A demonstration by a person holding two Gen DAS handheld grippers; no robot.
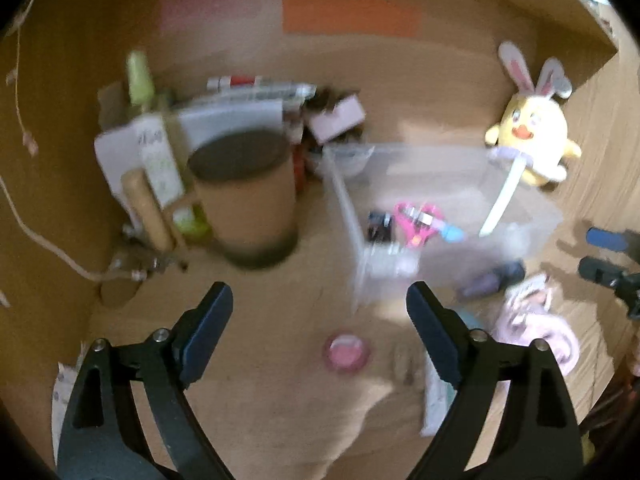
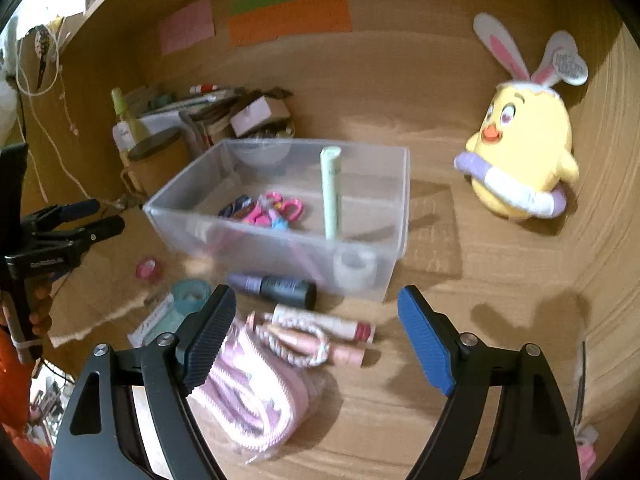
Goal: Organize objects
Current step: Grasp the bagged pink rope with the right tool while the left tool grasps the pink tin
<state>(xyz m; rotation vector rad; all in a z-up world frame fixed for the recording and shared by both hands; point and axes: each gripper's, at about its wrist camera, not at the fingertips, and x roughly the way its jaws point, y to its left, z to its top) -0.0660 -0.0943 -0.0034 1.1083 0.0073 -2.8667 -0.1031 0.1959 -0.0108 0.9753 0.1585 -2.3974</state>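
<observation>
A clear plastic bin (image 2: pixel 394 208) (image 1: pixel 348 208) stands mid-desk; inside lie pink scissors (image 2: pixel 276 208) (image 1: pixel 418 222), a dark clip (image 2: pixel 236 206) and a pale green tube (image 2: pixel 331 192) leaning upright. My right gripper (image 2: pixel 316 320) is open and empty, hovering over a bagged pink cord (image 2: pixel 256 396), pink tubes (image 2: pixel 320 332) and a dark bottle (image 2: pixel 286 288) in front of the bin. My left gripper (image 1: pixel 320 312) is open and empty above a small pink tape roll (image 1: pixel 347 353) (image 2: pixel 147 269). A teal roll (image 2: pixel 191 294) lies beside the cord.
A brown cylinder with a dark lid (image 1: pixel 248 196) stands left of the bin, with books, a green bottle (image 1: pixel 140 76) and small boxes behind. A yellow chick plush with bunny ears (image 2: pixel 524 148) (image 1: pixel 534 136) sits at right. Coloured paper notes (image 2: pixel 288 16) hang on the back wall.
</observation>
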